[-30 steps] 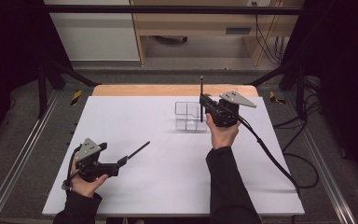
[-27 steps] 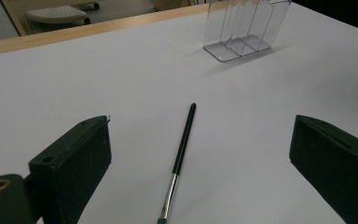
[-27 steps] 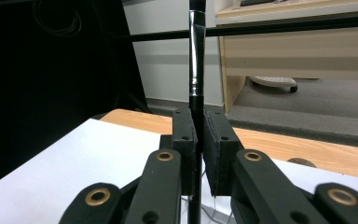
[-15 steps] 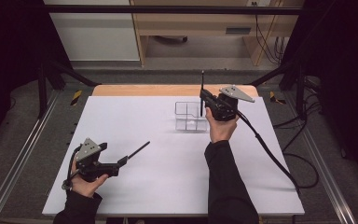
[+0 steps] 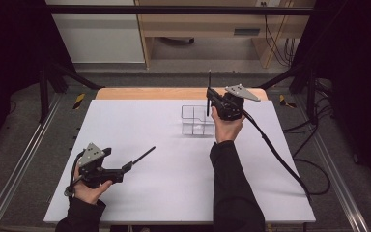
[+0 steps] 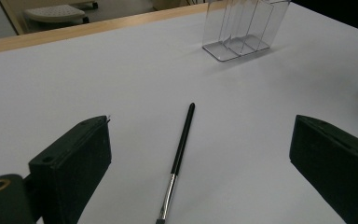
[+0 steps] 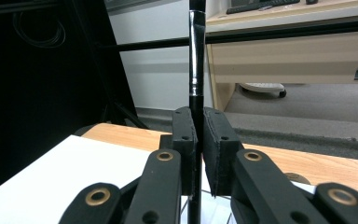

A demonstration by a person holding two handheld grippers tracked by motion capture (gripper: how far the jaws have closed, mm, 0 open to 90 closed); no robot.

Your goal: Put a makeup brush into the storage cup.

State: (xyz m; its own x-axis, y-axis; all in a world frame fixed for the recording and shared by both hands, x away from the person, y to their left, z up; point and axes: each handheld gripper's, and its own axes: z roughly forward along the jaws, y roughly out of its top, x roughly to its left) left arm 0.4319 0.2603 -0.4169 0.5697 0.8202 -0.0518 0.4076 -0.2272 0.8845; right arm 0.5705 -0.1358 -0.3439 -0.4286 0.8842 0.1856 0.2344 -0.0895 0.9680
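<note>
Nearest to you, your left gripper (image 5: 125, 167) is resting low over the white tabletop (image 5: 140, 130), its jaws standing wide apart and released. A black brush (image 6: 180, 150) is lying flat on the tabletop between those jaws, touching neither. Farther out, your right gripper (image 5: 208, 99) is gripping a second brush (image 7: 196, 70) upright, its jaws clenched on the handle, metal collar pointing up. It is hovering just beside the clear divided holder (image 5: 194, 120), which is standing near the far wooden edge (image 5: 145, 93).
</note>
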